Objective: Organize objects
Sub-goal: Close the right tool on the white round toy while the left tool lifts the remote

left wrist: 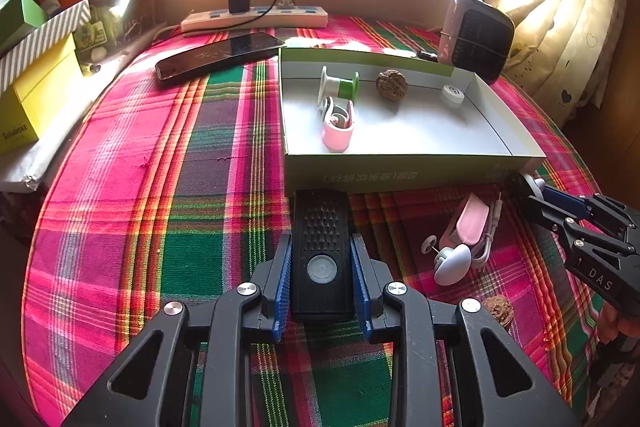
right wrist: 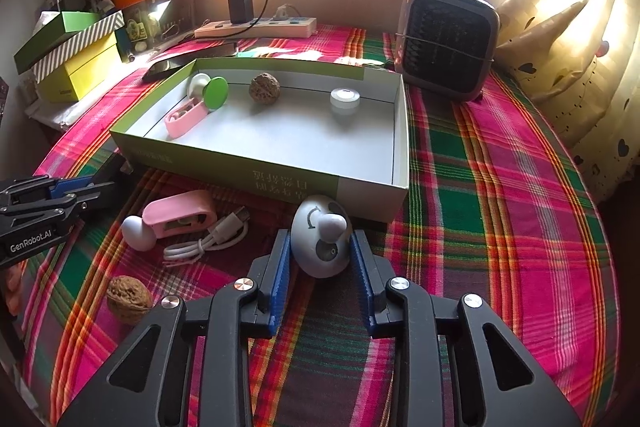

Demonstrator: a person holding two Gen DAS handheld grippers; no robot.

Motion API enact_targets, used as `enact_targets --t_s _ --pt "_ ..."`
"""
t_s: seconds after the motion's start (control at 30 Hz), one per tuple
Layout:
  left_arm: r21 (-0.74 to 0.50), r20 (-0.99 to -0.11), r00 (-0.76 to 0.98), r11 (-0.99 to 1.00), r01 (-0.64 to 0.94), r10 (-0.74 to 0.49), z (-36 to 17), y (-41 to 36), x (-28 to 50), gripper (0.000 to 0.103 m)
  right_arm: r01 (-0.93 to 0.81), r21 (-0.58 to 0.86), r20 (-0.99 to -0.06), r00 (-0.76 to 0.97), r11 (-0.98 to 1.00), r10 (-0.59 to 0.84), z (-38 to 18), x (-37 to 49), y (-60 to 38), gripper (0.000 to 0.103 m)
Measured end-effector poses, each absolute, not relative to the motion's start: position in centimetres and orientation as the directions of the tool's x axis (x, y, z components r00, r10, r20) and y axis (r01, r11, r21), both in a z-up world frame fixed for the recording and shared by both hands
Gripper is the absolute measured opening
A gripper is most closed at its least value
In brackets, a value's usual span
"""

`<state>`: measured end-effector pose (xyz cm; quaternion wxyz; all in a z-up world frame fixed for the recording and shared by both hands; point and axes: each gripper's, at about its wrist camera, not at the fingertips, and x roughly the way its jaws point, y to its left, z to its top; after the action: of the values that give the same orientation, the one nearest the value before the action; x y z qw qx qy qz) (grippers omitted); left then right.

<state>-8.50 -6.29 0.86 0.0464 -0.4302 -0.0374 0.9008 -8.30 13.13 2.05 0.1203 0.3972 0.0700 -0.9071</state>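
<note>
Your right gripper (right wrist: pixel 320 261) is sitting around the grey egg-shaped gadget (right wrist: pixel 320 237), which is lying on the plaid cloth (right wrist: pixel 500 187) just in front of the near wall of the green-sided box (right wrist: pixel 360 193). The gadget's long axis is running away from you, along the fingers, its far end almost touching that wall. The blue pads (right wrist: pixel 280 267) are flanking its broad lower half; they look to be touching its sides, but you cannot be sure yet that they are really gripping. So the move is turning on one thing — the box is lying straight ahead and its wall is standing higher than the gadget, meaning up first, then forward.

Your left gripper (left wrist: pixel 322 267) is clamping the black remote-like bar (left wrist: pixel 322 251), whose long axis is also pointing forward at the box wall (left wrist: pixel 400 175). The right hand is the nearer one to the loose pieces — the pink clip (right wrist: pixel 180 215), white cable (right wrist: pixel 208 239), white knob (right wrist: pixel 138 233) and walnut (right wrist: pixel 129 294) are lying to its left, between the two grippers.
</note>
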Motion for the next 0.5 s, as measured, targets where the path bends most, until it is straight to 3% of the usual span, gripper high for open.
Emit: enact_targets --t_s 0.3,0.37,0.5 --pt "-0.113 -0.77 -0.626 -0.992 -0.052 0.12 0.9 -6.12 -8.37 0.025 0.265 -0.031 -0.719 -0.676 -0.964 -0.162 2.67 -8.1 13.25 0.02" --pt "-0.113 -0.77 -0.627 -0.992 -0.052 0.12 0.9 -6.11 -8.38 0.025 0.262 -0.029 -0.715 -0.68 -0.965 -0.163 2.77 -8.07 13.33 0.011" --pt "-0.113 -0.769 -0.627 -0.992 -0.053 0.121 0.94 -6.04 -8.32 0.025 0.263 -0.024 -0.715 -0.679 -0.965 -0.167 2.71 -8.13 13.41 0.012"
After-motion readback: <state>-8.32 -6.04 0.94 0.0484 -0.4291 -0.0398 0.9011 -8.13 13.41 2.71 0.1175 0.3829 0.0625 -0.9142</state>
